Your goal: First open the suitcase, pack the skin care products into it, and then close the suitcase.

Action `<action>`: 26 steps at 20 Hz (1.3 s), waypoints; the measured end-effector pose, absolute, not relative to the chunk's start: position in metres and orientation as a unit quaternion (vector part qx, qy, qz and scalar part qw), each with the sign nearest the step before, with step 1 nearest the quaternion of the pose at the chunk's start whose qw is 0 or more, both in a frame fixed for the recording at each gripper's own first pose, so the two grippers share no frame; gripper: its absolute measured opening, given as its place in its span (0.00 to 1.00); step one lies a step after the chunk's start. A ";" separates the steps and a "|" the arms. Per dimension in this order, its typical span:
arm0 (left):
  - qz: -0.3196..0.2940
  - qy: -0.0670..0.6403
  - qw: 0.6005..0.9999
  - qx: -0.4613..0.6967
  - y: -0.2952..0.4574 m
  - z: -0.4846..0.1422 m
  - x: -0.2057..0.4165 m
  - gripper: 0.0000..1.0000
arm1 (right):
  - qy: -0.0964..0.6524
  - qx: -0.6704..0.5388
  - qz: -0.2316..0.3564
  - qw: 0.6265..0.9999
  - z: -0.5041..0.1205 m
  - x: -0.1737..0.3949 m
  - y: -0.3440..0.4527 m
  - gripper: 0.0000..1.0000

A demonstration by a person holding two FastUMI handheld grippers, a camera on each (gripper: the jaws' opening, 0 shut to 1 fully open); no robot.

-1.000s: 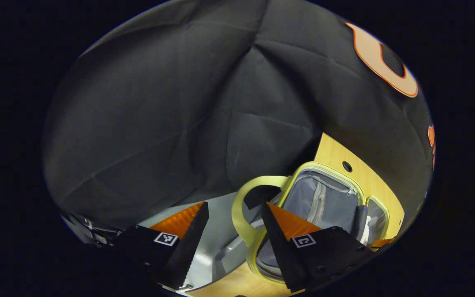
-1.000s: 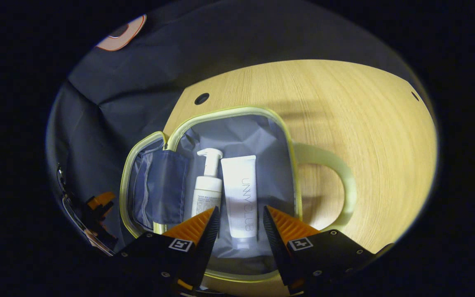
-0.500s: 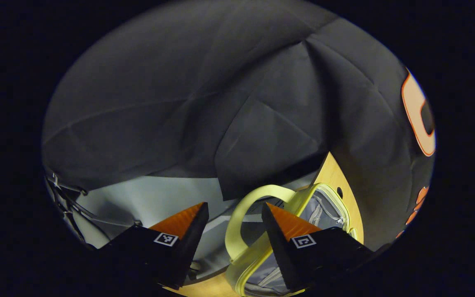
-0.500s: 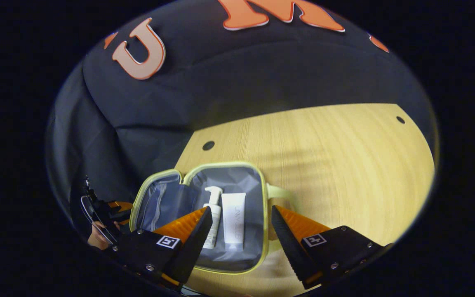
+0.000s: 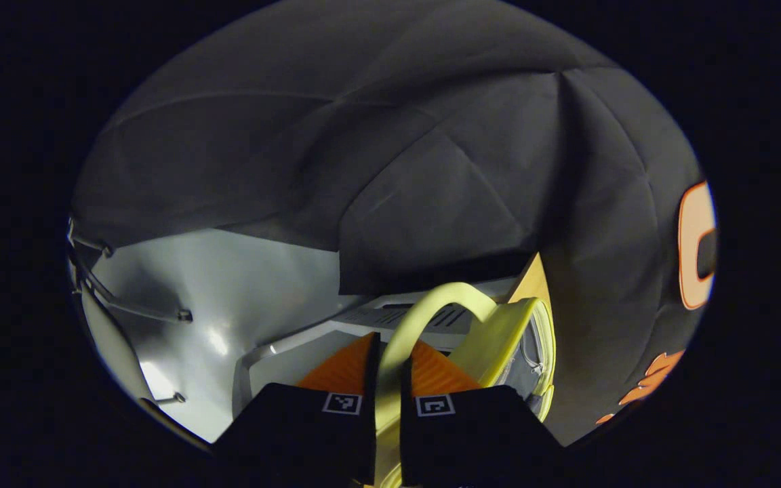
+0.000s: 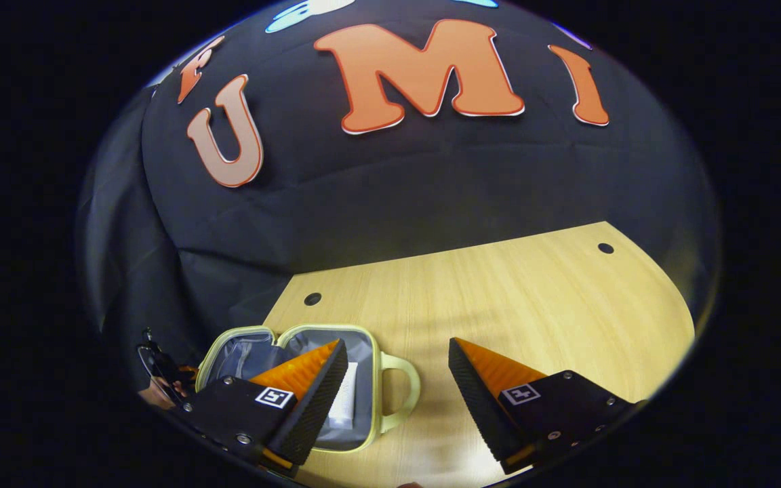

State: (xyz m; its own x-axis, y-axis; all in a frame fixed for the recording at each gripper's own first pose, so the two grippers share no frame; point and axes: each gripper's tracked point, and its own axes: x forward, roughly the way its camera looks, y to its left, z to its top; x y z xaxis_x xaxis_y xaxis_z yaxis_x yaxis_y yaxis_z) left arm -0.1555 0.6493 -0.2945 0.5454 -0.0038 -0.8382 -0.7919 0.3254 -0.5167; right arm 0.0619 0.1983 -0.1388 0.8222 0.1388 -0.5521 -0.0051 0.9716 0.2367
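Note:
The small suitcase (image 6: 275, 333), pale yellow-green with grey lining, lies open on the wooden table (image 6: 499, 298) in the right gripper view. A white tube (image 6: 344, 404) lies in its right half, partly hidden by my finger. My right gripper (image 6: 397, 366) hangs open above the table, over the case's right handle (image 6: 405, 393), holding nothing. In the left gripper view my left gripper (image 5: 390, 359) is shut on the yellow handle (image 5: 431, 305) of the lid half (image 5: 519, 332), which stands on edge beside it. The left gripper (image 6: 167, 369) also appears beyond the case's left side.
Two cable holes (image 6: 312, 298) (image 6: 605, 248) mark the tabletop near its back edge. A grey floor with metal frame parts (image 5: 228, 285) lies beyond the table's left edge. A hand (image 6: 153, 393) holds the left gripper. Bare wood stretches right of the case.
My left gripper moved onto the lid's handle and shut on it. My right gripper rose and pulled back from the case, still open; the lid half now stands more upright.

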 end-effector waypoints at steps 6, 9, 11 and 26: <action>0.234 0.353 0.789 -0.446 0.649 -0.234 -0.145 0.04 | 0.254 0.098 0.016 0.962 -0.119 0.061 0.173 0.96; 0.224 0.326 0.833 -0.388 0.648 -0.186 -0.139 0.04 | 0.237 0.088 0.013 0.968 -0.109 0.064 0.164 0.96; 0.212 0.305 0.857 -0.357 0.638 -0.148 -0.132 0.04 | 0.228 0.085 0.009 0.970 -0.101 0.062 0.153 0.96; 0.081 0.216 0.927 -0.297 0.492 0.033 -0.080 0.04 | 0.136 0.075 0.015 0.988 -0.060 0.068 0.087 0.96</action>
State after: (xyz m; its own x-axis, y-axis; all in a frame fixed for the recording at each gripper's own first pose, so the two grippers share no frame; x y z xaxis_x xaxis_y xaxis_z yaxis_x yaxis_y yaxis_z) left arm -0.0800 0.4924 0.0328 0.8937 0.0211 -0.4482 -0.2774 0.8111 -0.5150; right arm 0.0678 0.0871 -0.0602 0.9625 0.0510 -0.2665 -0.0102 0.9883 0.1520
